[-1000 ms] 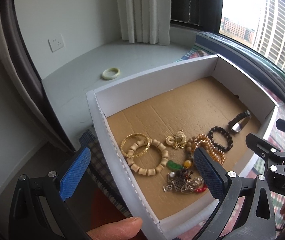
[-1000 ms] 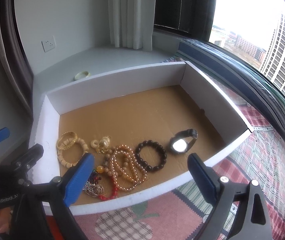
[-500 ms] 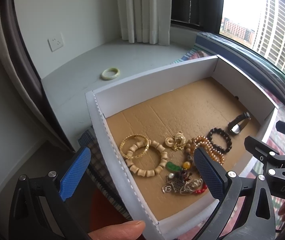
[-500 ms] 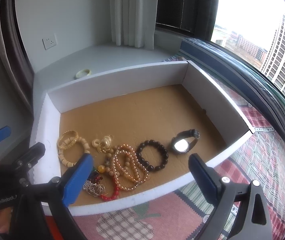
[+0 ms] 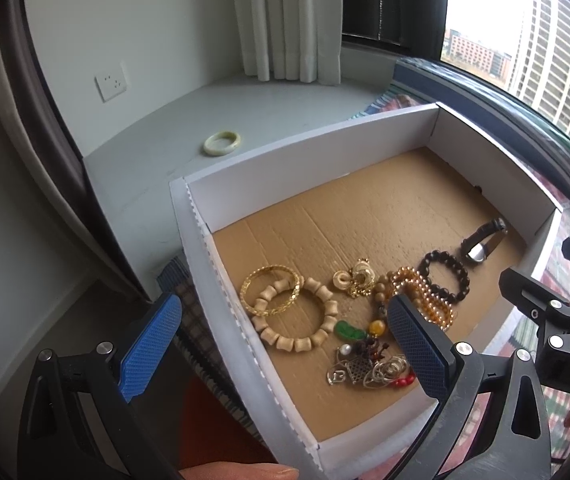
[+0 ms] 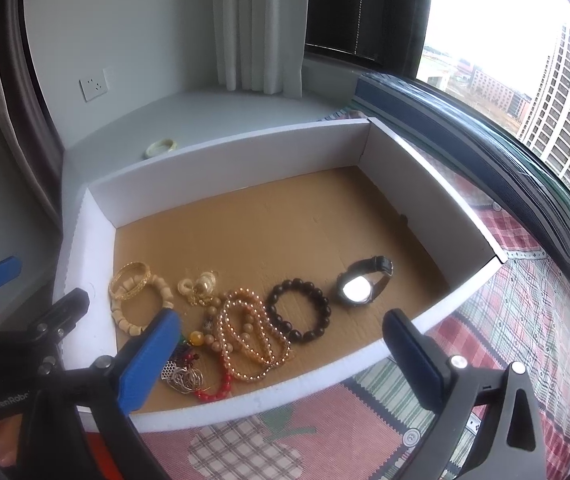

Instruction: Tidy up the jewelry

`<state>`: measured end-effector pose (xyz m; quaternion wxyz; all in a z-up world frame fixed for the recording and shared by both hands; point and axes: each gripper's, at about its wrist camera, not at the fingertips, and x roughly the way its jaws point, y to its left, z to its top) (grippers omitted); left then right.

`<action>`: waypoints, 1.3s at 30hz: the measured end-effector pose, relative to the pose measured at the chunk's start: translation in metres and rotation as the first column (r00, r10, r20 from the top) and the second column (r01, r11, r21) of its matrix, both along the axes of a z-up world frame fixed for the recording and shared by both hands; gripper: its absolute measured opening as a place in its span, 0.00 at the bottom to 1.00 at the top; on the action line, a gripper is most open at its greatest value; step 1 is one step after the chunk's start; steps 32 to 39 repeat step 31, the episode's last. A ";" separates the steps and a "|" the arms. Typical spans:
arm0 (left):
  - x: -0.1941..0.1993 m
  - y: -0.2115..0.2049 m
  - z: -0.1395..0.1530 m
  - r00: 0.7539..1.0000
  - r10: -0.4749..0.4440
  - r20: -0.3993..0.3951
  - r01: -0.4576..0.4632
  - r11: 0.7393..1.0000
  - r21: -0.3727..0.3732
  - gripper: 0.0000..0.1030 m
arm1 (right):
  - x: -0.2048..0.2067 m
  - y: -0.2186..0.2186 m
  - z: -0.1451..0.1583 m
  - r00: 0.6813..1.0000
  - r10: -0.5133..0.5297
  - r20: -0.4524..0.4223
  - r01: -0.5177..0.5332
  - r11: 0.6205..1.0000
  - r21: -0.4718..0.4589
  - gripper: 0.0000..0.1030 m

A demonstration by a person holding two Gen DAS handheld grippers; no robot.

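Grey ledge [image 5: 157, 160]: jade bangle [image 5: 222, 143]; white box [image 6: 97, 328] on checked cloth [image 6: 525, 320].

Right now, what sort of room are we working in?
Likely a high-rise apartment bedroom, at a bay window: white curtains over a grey window ledge, tall residential towers outside, and a red plaid quilted bedspread under the white-walled cardboard tray.

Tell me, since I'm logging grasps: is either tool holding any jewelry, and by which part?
Nothing is held. The left tool is open and empty; the right tool is opening, with nothing between its pads. All jewelry lies in the box.
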<state>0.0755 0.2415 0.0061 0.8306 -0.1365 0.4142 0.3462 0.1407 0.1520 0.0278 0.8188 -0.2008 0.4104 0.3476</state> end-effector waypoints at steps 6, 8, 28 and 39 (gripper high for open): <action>0.002 0.002 -0.003 1.000 0.000 -0.010 0.000 1.000 -0.007 1.00 | 0.001 -0.002 -0.001 1.000 -0.003 -0.001 0.003 1.000 -0.004 1.00; 0.002 0.002 -0.003 1.000 -0.001 -0.013 0.001 1.000 -0.009 1.00 | 0.001 -0.002 -0.001 1.000 -0.003 -0.002 0.003 1.000 -0.004 1.00; 0.002 0.001 -0.007 1.000 -0.006 -0.001 0.006 1.000 -0.019 1.00 | 0.003 -0.002 -0.007 1.000 -0.004 -0.011 0.004 1.000 -0.020 1.00; 0.001 -0.001 -0.005 1.000 -0.010 0.006 0.010 1.000 0.005 1.00 | 0.004 -0.003 -0.009 1.000 -0.010 -0.014 0.010 1.000 -0.023 1.00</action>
